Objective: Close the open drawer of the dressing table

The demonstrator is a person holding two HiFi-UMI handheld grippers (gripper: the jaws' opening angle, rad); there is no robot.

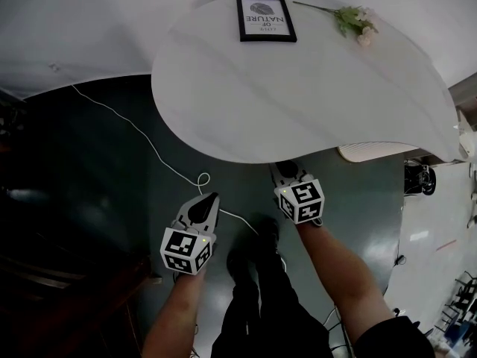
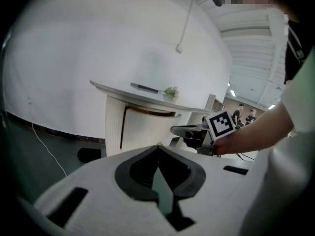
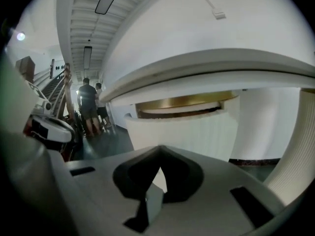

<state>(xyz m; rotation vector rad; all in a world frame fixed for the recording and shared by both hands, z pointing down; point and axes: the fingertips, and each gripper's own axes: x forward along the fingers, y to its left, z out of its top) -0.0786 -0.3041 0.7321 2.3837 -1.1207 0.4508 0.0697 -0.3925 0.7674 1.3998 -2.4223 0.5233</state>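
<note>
Left gripper (image 1: 211,200) hung over the floor, jaws pressed together, empty; likely idle, since one hand should do for a push. Right gripper (image 1: 289,171), also closed on nothing, sat at the bench (image 1: 246,103) edge facing the drawer (image 3: 182,124), probably to shove it with a blunt tip. Drawer stuck out under the top, seemingly untouched. Frame (image 1: 265,18) and flower (image 1: 354,19) lay far back.

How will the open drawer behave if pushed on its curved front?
Drawer probably rigid: its ribbed white front looks like solid board, so it should not flex. The front is curved, so a shut right tool may slide sideways off it. It likely glides straight in under the tabletop, if pushed near centre.
</note>
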